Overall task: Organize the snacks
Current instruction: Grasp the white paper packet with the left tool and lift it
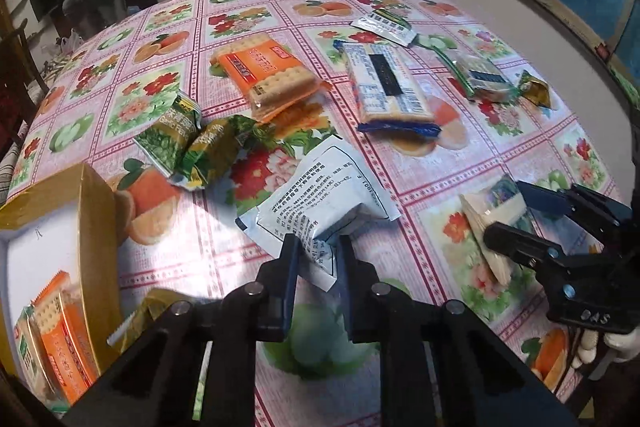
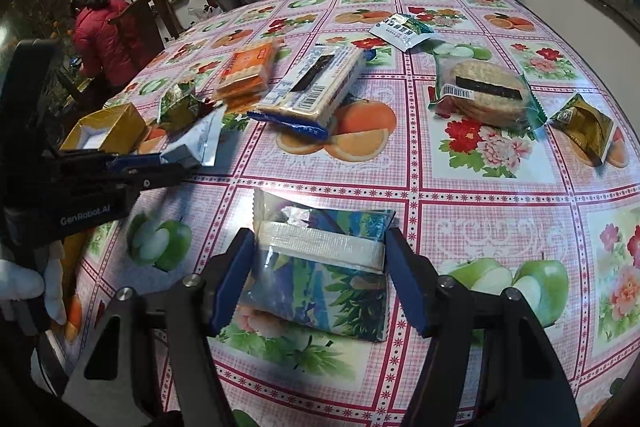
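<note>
The left gripper [image 1: 317,259] pinches a corner of a white printed sachet [image 1: 320,203] near the table's [image 2: 500,187] left edge, beside a gold box [image 1: 60,227] holding an orange cracker pack [image 1: 60,339]. The right gripper [image 2: 320,279], level and half-spread, brackets a landscape-print wafer pack [image 2: 320,275] lying flat near the front edge, pads touching its sides.
</note>
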Demonstrator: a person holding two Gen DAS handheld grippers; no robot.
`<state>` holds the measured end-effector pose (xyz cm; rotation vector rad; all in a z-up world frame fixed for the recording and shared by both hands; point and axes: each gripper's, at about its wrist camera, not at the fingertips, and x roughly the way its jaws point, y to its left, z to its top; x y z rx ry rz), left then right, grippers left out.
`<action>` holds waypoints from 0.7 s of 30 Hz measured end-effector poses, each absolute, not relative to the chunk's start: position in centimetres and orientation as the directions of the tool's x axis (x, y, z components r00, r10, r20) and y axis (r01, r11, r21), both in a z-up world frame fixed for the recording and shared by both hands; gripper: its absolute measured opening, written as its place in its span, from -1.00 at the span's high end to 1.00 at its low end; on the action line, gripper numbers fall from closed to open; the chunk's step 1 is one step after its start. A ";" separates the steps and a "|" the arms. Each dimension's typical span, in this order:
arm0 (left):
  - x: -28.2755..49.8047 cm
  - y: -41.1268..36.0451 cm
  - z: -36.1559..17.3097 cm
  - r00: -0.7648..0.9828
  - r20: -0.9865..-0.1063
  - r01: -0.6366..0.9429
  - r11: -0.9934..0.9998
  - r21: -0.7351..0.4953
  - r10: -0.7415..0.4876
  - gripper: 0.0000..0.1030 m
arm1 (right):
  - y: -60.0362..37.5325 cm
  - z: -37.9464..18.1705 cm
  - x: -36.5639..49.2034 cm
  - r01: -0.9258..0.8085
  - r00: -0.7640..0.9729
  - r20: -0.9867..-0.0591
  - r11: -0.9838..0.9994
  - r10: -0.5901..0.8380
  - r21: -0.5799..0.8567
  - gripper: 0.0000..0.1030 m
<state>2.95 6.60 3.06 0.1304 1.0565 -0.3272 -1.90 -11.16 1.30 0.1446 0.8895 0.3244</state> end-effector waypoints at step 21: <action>-9.9 11.7 6.7 0.525 -0.755 0.332 0.912 -0.242 -0.392 0.23 | -10.6 2.7 -3.2 -0.307 0.607 -0.610 0.858 0.509 0.411 -0.26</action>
